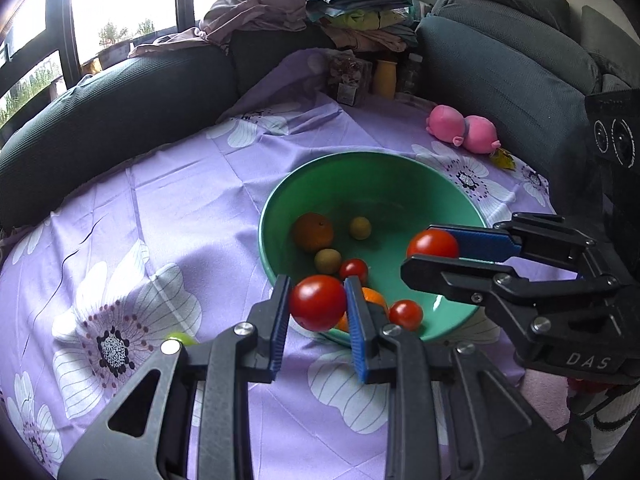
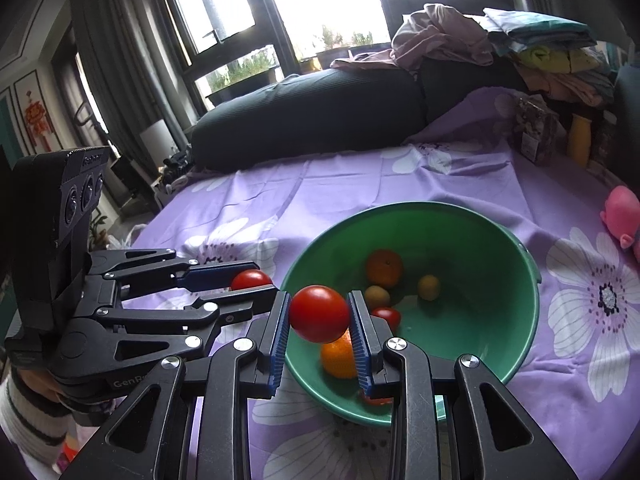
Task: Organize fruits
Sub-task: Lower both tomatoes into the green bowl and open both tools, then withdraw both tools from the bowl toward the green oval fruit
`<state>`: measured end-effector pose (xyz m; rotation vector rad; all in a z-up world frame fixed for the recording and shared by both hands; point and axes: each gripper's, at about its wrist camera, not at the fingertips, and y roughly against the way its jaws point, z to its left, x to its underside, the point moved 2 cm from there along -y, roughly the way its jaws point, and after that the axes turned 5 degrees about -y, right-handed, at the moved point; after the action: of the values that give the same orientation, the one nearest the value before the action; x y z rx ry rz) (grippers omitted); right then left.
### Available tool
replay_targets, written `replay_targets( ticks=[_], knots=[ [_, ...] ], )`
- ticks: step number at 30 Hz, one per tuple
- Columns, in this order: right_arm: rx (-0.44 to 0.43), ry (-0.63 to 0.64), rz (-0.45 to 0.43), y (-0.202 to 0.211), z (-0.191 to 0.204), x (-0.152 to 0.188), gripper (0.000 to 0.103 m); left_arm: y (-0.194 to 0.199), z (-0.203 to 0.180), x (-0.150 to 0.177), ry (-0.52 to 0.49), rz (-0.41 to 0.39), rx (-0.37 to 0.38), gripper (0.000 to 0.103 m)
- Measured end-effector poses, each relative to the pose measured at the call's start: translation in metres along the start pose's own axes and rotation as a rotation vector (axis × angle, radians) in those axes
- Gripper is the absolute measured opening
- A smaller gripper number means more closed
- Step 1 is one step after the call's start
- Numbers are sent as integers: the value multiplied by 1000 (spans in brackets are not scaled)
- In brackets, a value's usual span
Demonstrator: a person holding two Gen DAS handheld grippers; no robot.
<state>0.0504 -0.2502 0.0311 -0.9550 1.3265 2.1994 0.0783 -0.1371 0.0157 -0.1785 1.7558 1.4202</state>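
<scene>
Grippers, left (image 1: 318,304) and right (image 2: 319,314), are each clamping a tomato (image 1: 318,302) at the green bowl's (image 1: 372,172) rim.

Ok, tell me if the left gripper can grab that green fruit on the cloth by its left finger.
Probably not yet: the left gripper is shut on a tomato. The green fruit lies close by, half hidden behind the gripper frame; release the tomato into the green bowl first.

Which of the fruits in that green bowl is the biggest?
The round orange citrus fruit at the far left of the green plastic bowl; the olive-coloured fruits and red tomatoes there are smaller.
</scene>
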Motion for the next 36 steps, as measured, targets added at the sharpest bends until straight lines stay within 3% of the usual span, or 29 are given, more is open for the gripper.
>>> replay_targets(
  ticks=[16, 31, 33, 36],
  knots=[
    [90, -40, 20, -11, -33, 4, 31, -45, -17, -9, -56, 62, 27, 27],
    [108, -68, 40, -14, -42, 7, 31, -55, -19, -10, -61, 79, 26, 27],
    [116, -78, 42, -14, -43, 7, 31, -55, -19, -11, -57, 75, 24, 29],
    [121, -85, 40, -13, -44, 7, 31, -51, -17, -11, -48, 64, 21, 49]
  ],
)
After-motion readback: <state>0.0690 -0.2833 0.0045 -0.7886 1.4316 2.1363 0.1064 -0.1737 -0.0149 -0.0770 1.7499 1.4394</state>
